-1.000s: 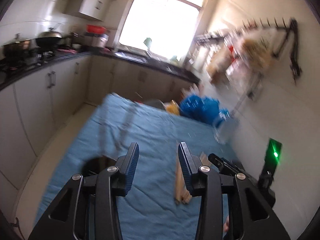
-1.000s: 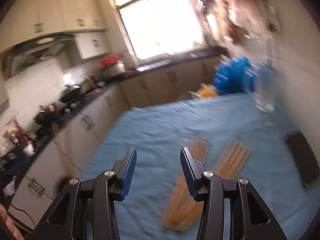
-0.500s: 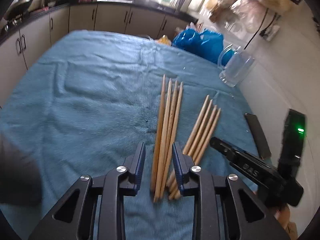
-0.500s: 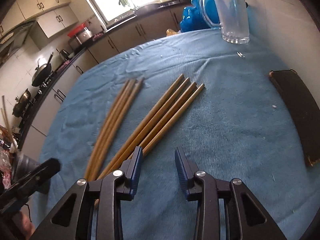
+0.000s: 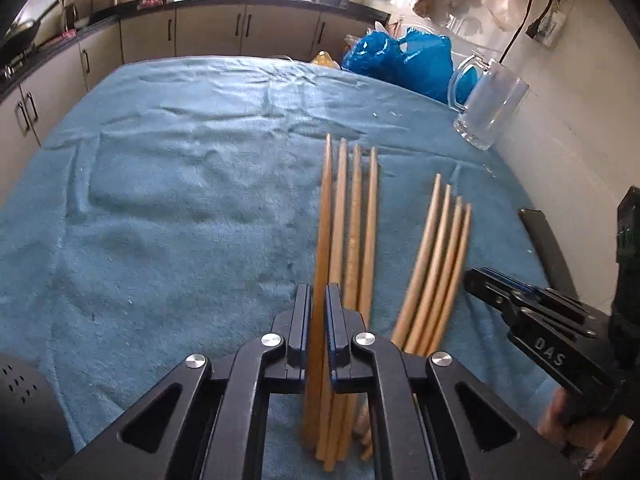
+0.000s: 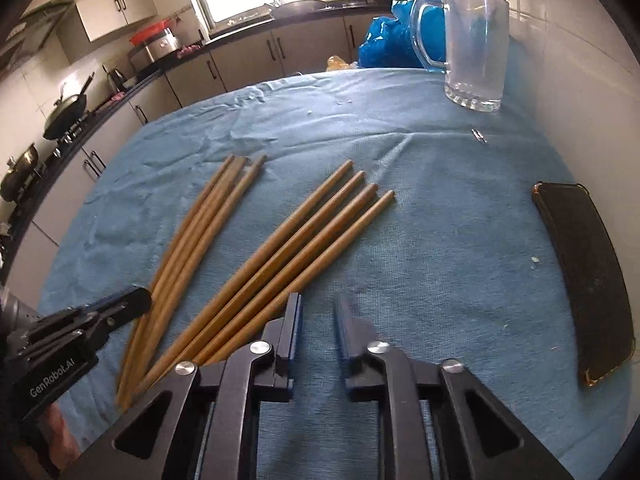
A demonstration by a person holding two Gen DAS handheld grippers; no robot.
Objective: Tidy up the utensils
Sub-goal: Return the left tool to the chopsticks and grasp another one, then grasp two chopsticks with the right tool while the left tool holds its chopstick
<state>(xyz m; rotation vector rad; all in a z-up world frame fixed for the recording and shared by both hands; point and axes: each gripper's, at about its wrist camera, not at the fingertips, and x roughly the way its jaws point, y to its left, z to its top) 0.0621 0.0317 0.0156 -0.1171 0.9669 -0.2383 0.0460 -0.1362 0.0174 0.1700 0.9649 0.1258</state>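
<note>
Two groups of wooden chopsticks lie on the blue cloth. My left gripper is shut on the leftmost chopstick of the left group; that group also shows in the right wrist view. The right group lies beside it and shows in the right wrist view. My right gripper is open and empty, low over the cloth just right of the right group's near ends. It shows in the left wrist view.
A clear glass mug stands at the far right by the wall, also in the left wrist view. A dark phone lies at the right edge. A blue plastic bag sits behind the table. Kitchen counters run left and behind.
Both grippers came down toward the chopsticks. My left gripper narrowed and closed on the leftmost chopstick. My right gripper narrowed a little and stays open beside the right group.
</note>
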